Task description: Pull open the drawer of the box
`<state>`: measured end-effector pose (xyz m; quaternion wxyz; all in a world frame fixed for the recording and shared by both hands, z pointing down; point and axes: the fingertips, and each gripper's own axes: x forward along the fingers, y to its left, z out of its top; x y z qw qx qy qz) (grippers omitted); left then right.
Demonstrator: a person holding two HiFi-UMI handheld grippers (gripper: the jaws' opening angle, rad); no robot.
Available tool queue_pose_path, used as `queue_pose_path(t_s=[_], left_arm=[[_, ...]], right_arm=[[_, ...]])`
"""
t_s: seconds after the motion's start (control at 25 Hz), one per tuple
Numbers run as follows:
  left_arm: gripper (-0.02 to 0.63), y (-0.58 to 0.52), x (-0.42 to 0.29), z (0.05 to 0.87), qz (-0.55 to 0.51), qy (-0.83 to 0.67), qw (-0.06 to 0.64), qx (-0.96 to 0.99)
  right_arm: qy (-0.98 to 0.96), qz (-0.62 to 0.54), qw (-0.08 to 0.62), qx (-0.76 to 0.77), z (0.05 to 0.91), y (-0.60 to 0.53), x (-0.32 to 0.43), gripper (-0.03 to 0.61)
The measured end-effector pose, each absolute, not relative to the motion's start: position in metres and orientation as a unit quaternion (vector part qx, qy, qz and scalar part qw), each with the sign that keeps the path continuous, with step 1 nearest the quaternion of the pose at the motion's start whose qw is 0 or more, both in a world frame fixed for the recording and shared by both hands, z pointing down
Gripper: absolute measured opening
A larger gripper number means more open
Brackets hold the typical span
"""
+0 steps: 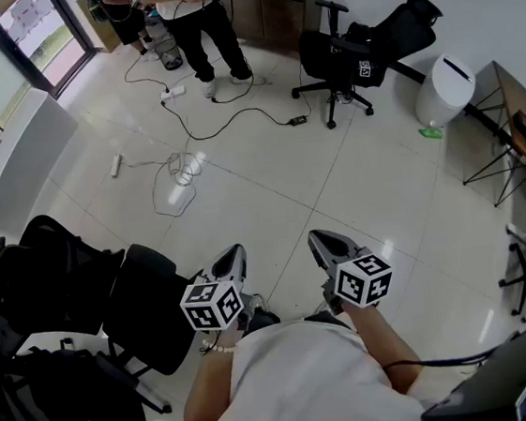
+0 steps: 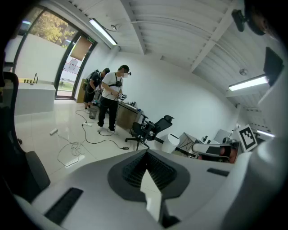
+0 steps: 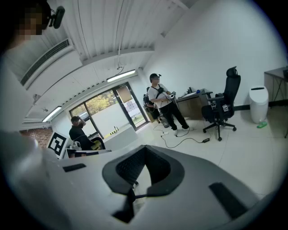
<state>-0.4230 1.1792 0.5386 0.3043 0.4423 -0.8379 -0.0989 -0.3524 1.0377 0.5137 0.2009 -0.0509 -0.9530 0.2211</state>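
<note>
No box or drawer shows in any view. I hold both grippers close to my chest, above a white tiled floor (image 1: 270, 185). In the head view the left gripper (image 1: 234, 252) and the right gripper (image 1: 316, 238) point forward side by side, each with its marker cube behind it. The left gripper (image 2: 146, 152) has its jaws pressed together at the tip with nothing between them. The right gripper (image 3: 145, 147) is likewise shut and empty. Both look out into the open room.
Black office chairs (image 1: 86, 310) crowd my left. Another black chair (image 1: 344, 54) and a white bin (image 1: 445, 88) stand far right. A person (image 1: 204, 23) stands at the back by a desk. Cables (image 1: 183, 167) lie on the floor. A folding table (image 1: 517, 119) is at the right.
</note>
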Motion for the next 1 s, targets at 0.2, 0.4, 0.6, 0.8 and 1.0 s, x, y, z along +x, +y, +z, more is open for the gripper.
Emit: queue_pose_path(t_s=[0.2,0.4,0.6,0.8,1.0], left_arm=[[0.0,1.168,-0.419,0.538,-0.098,-0.835,0.306,0.447],[0.0,1.154,-0.412,0.538,-0.091,-0.83,0.306,0.458],[0.0,1.132,-0.406,0.534,-0.085,-0.825,0.303,0.47],[0.0,1.109,-0.397,0.539,-0.081,-0.817,0.302,0.484],[0.0,1.079,-0.38,0.534,-0.07,-0.807,0.304,0.502]], right_arm=[[-0.952,0.226,0.199,-0.046,0.515,1.027,-0.349,-0.014],[-0.953,0.227,0.197,-0.036,0.516,1.015,-0.339,-0.014],[-0.955,0.228,0.19,-0.024,0.512,0.995,-0.329,-0.014],[-0.956,0.229,0.184,-0.009,0.517,0.975,-0.317,-0.014],[-0.959,0.219,0.181,0.009,0.51,0.949,-0.296,-0.012]])
